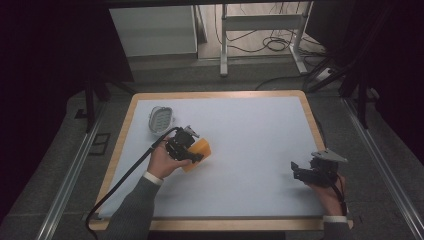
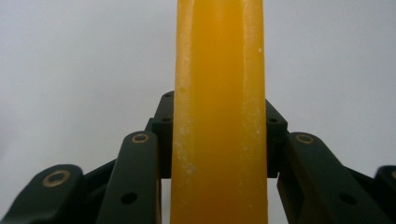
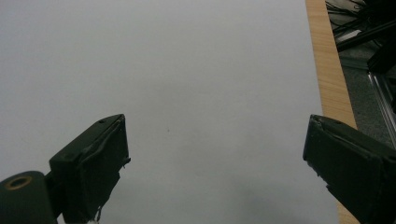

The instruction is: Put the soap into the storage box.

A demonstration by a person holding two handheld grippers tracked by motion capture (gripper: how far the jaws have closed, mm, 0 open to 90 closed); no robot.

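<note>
The left claw (image 2: 219, 154) is clamping a smooth, slab-like orange block (image 2: 219, 116), possibly a sponge. The right claw (image 3: 215, 163) is hovering with jaws apart over the matte white counter (image 3: 187, 70).

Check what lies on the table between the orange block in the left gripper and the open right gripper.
Nothing: in the high view only bare white table surface lies between the orange block and the right gripper.

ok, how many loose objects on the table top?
2. An orange block clamped in the left hand-held gripper, and a pale oval object lying at the table's far left.
</note>
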